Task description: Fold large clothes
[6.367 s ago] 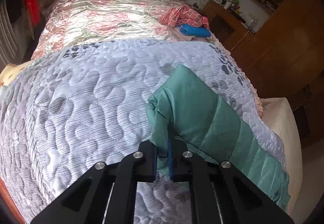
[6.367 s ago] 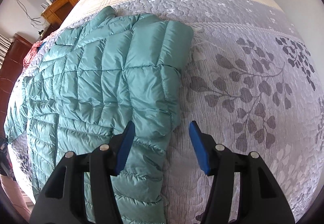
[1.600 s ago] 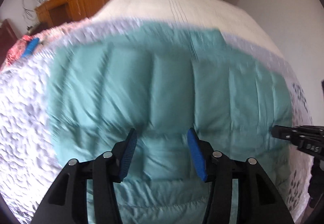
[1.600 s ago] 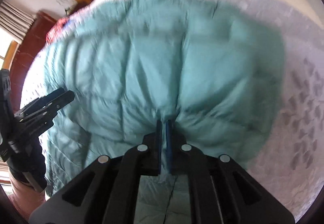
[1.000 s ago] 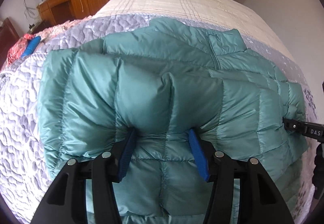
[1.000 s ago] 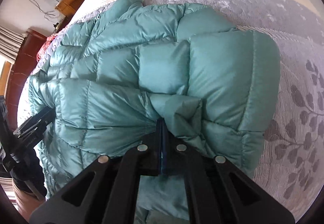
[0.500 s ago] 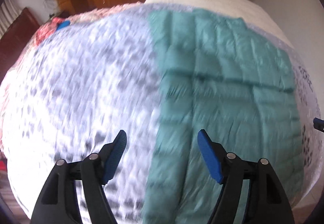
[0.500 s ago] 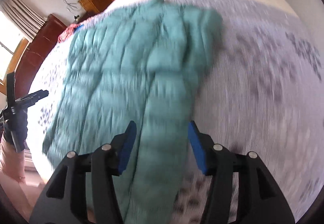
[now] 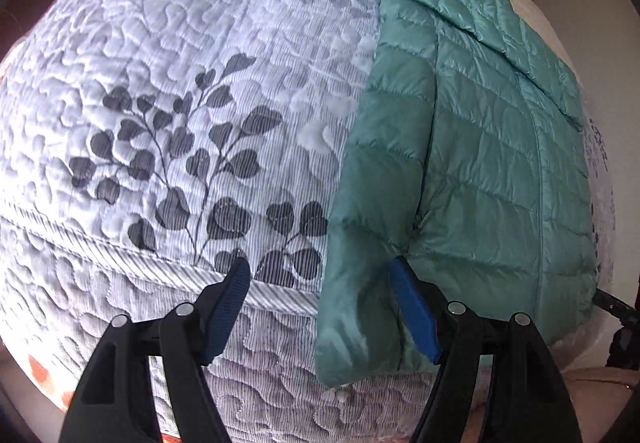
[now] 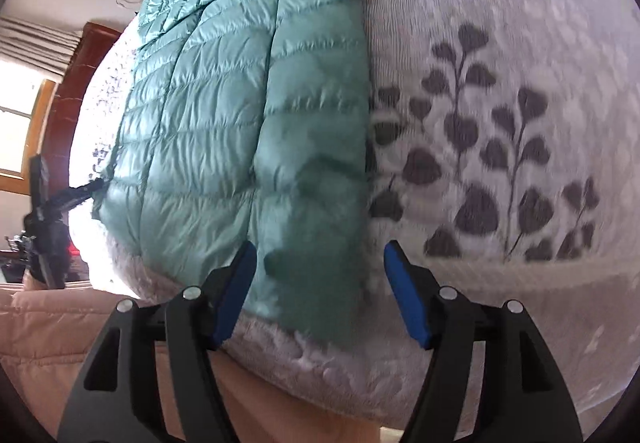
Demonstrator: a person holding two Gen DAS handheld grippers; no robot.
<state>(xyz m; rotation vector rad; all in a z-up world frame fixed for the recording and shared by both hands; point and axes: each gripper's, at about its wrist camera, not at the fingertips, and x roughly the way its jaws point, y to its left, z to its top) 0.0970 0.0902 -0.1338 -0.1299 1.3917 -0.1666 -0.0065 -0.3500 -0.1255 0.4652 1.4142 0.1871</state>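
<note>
Right gripper jaws have just been opening — both grippers now apart, empty; jacket released, sleeves folded inward, left gripper over its edge.

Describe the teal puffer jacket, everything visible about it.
The teal puffer jacket is shiny and quilted in puffy stitched panels. It lies flat on the leaf-patterned grey quilt, reaching the bed's near edge, with one sleeve laid along its side. Both grippers hover open over its edges; neither holds it.
</note>
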